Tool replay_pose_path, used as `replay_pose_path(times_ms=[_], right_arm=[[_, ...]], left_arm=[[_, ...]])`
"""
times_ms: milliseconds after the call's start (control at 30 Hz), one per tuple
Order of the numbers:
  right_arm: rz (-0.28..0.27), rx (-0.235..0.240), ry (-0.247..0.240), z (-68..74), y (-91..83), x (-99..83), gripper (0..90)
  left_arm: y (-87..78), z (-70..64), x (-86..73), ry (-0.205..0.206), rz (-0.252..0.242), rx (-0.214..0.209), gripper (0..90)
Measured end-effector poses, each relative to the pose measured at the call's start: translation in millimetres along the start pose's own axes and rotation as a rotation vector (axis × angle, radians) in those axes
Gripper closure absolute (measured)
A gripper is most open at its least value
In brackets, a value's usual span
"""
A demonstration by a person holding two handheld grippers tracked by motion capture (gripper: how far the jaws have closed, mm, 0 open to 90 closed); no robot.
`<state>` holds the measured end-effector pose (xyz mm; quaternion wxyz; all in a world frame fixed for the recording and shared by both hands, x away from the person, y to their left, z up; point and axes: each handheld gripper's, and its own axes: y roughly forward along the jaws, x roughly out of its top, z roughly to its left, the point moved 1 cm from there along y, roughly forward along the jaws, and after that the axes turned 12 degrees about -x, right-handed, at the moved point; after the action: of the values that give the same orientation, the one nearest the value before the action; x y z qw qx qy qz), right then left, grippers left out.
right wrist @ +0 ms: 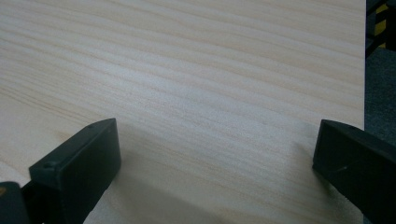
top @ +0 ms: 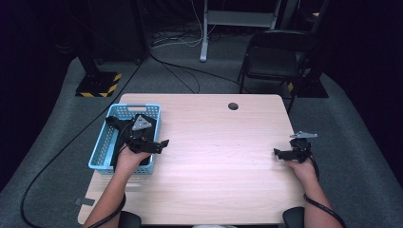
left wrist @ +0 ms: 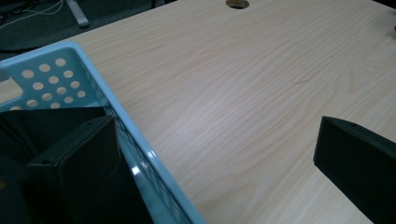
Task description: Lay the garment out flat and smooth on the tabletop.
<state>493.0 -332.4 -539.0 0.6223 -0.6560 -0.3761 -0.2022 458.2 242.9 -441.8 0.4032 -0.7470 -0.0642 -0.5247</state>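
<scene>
While the left hand-held gripper (top: 160,144) hovers over the right wall of the light-blue perforated basket (top: 101,145), its 2 jaws stand wide apart and empty: in the left gripper view one jaw lies inside the basket (left wrist: 51,79), above dark contents, and the other over bare wood. The basket sits at the left edge of the wooden tabletop (top: 214,156). Well apart, near the right edge, the right hand-held gripper (top: 278,153) rests low over the tabletop (right wrist: 196,84), jaws likewise spread and holding nothing. A round cable hole (top: 233,106) marks the far edge.
</scene>
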Motion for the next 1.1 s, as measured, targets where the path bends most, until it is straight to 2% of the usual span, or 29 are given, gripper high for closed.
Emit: replay_pose_path(times_ms=[167,467,767,900,1000,1100], right_arm=[[0.0,0.0,0.0,0.0,0.0,0.0,0.0],[-0.001,0.0,-0.001,-0.1,-0.1,-0.1,0.0],[0.0,0.0,0.0,0.0,-0.1,-0.1,0.0],[-0.001,0.0,-0.001,0.0,-0.3,-0.2,0.0],[0.0,-0.001,-0.001,0.1,-0.5,-0.5,0.0],[0.0,-0.001,0.0,0.1,-0.7,-0.6,0.0]], left_arm=[[-4.3,5.9,-2.1,-0.016,-0.013,0.025,0.0],[-9.4,15.8,-6.8,-0.04,-0.005,0.046,0.0],[-18.6,27.7,-10.9,-0.067,-0.001,0.085,0.0],[-23.9,36.8,-13.6,-0.096,-0.003,0.094,0.0],[-28.7,45.3,-14.6,-0.139,-0.026,0.107,0.0],[-31.2,53.7,-16.5,-0.172,-0.021,0.122,0.0]])
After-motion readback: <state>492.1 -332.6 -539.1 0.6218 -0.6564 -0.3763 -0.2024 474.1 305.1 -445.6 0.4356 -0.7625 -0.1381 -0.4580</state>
